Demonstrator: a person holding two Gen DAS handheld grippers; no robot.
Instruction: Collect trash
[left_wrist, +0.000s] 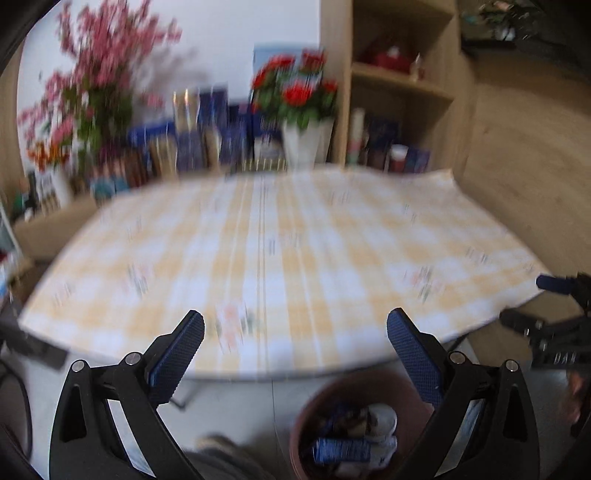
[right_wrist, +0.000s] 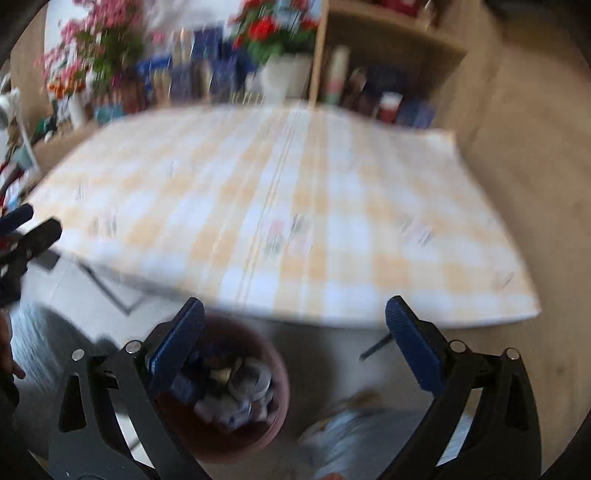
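Observation:
A reddish-brown bin (left_wrist: 317, 402) stands on the floor below the table's near edge, holding a blue-and-white carton (left_wrist: 347, 448) and crumpled wrappers. In the right wrist view the same bin (right_wrist: 277, 373) sits low left, with grey and blue trash (right_wrist: 243, 391) inside. My left gripper (left_wrist: 295, 339) hangs above the table edge, open and empty. My right gripper (right_wrist: 294, 326) is open wide with nothing between its blue pads. Each gripper shows at the other view's side: the right one (left_wrist: 546, 314), the left one (right_wrist: 29, 229). Both views are blurred.
A table with a yellow-and-white checked cloth (left_wrist: 280, 258) fills the middle. Behind it stand boxes, a white pot of red flowers (left_wrist: 299, 110), pink blossoms (left_wrist: 92, 85) and a wooden shelf unit (left_wrist: 402, 88). A person's clothing (right_wrist: 347, 435) shows at the bottom.

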